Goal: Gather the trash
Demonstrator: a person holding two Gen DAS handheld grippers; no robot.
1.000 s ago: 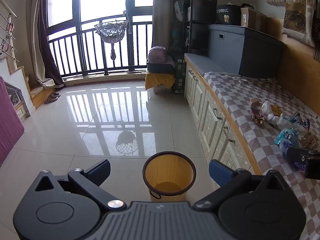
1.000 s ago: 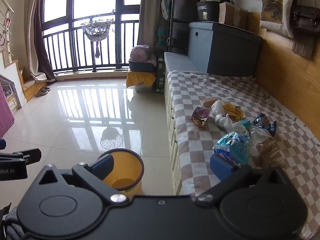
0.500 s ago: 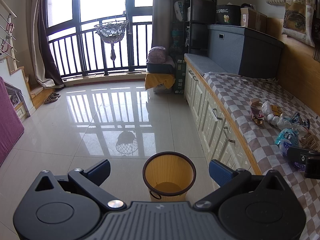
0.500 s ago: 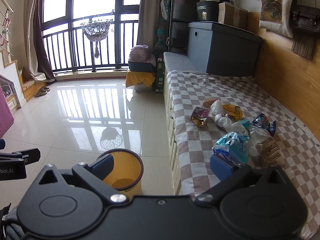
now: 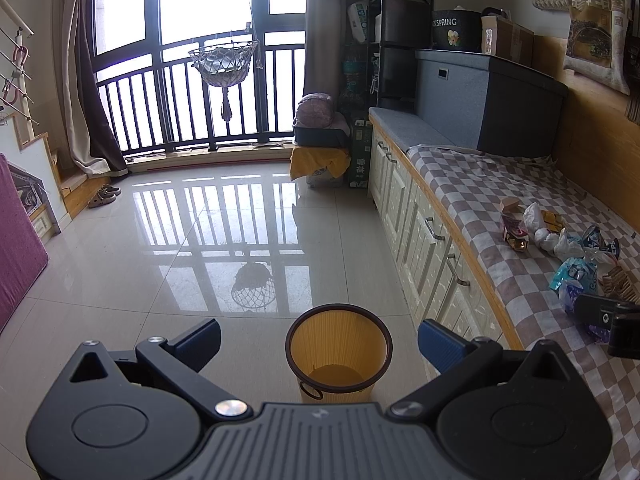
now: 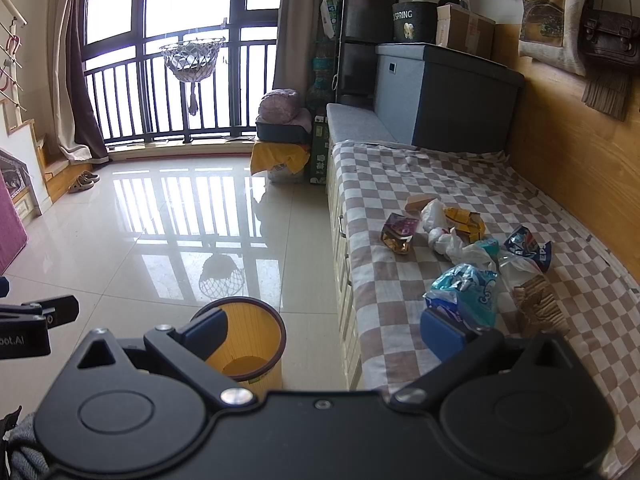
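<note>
A yellow waste bin point(image 5: 339, 354) with a dark rim stands empty on the tiled floor beside the bench; it also shows in the right wrist view point(image 6: 244, 344). Several pieces of trash lie on the checkered bench cover: a blue plastic bag point(image 6: 464, 294), a white crumpled bag point(image 6: 444, 236), a gold and purple wrapper point(image 6: 398, 232), a yellow wrapper point(image 6: 464, 220), a blue snack packet point(image 6: 528, 246). My left gripper point(image 5: 320, 340) is open and empty above the bin. My right gripper point(image 6: 324, 332) is open and empty, its right finger just in front of the blue bag.
White cabinet drawers point(image 5: 420, 236) run under the bench. A grey storage box point(image 6: 444, 96) sits at the bench's far end. A yellow-draped stool with bags point(image 5: 320, 148) stands by the balcony railing. A purple mat point(image 5: 16, 236) leans at the left.
</note>
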